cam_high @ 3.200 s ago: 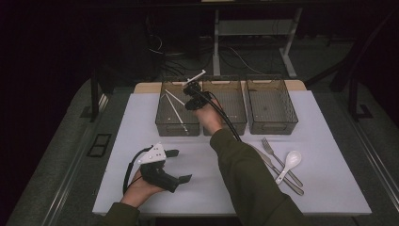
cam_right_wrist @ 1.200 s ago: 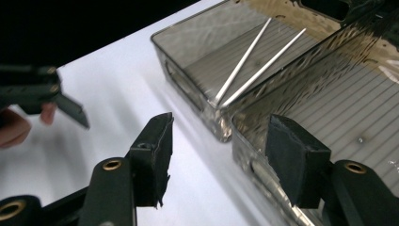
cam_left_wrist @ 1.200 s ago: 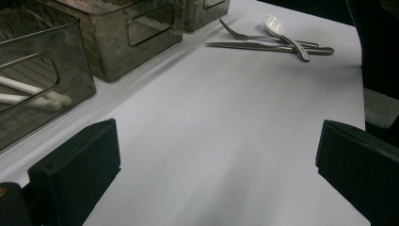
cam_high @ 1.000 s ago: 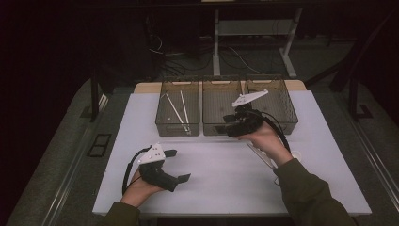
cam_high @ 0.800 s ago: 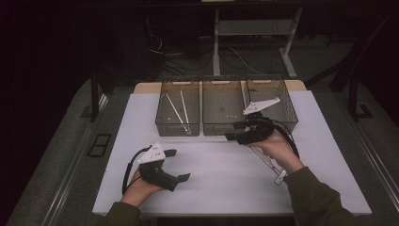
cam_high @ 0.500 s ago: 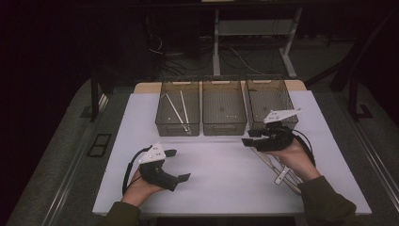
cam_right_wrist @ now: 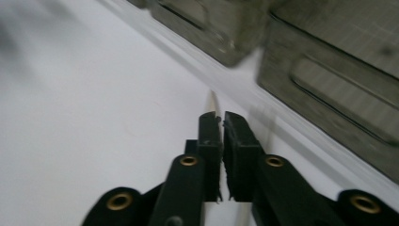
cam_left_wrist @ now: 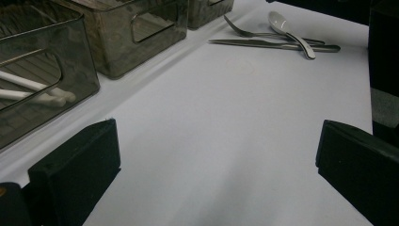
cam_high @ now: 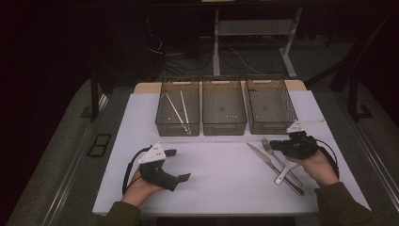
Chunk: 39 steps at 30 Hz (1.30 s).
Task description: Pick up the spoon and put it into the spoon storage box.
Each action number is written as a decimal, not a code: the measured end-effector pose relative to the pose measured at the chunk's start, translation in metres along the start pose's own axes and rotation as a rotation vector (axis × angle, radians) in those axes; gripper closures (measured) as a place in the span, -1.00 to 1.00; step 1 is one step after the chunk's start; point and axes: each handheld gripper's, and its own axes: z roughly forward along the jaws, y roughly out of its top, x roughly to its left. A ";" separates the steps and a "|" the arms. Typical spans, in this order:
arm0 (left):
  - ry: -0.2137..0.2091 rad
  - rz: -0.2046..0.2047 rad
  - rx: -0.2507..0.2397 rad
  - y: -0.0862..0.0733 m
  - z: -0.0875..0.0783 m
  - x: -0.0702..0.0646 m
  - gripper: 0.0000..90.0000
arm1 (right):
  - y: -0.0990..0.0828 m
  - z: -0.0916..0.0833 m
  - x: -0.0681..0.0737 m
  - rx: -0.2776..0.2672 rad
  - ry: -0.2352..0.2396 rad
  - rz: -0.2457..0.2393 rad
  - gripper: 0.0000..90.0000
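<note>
My left gripper (cam_high: 178,165) rests on the white table near its front left, jaws wide open with nothing between them (cam_left_wrist: 217,141). My right gripper (cam_high: 276,146) hovers low at the front right, just over a fork (cam_high: 268,144), a knife (cam_high: 270,165) and a spoon (cam_high: 283,174) lying together. Its jaws are shut with nothing in them (cam_right_wrist: 221,117), and the knife tip (cam_right_wrist: 213,100) shows just beyond them. The left gripper view has the fork (cam_left_wrist: 247,33), spoon (cam_left_wrist: 288,29) and knife (cam_left_wrist: 263,44) far across the table.
Three clear bins stand in a row at the back. The left bin (cam_high: 165,120) holds two white chopsticks (cam_high: 177,111); the middle bin (cam_high: 224,127) and right bin (cam_high: 288,110) look bare inside. The white sheet (cam_high: 221,169) lies open between the grippers.
My right gripper has swung from the left bin across to the right and come down over the cutlery. The left gripper has stayed where it was.
</note>
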 end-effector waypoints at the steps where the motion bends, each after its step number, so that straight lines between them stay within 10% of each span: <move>1: 0.000 0.001 0.000 0.000 0.000 0.000 -1.00 | -0.002 0.000 -0.003 0.007 -0.010 0.006 0.98; 18: -0.003 0.001 0.000 0.001 0.000 -0.001 -1.00 | -0.025 0.016 -0.034 0.160 -0.166 0.028 0.99; 39: -0.001 0.005 0.001 0.001 -0.001 -0.001 -1.00 | -0.042 0.003 -0.043 0.207 -0.207 0.070 1.00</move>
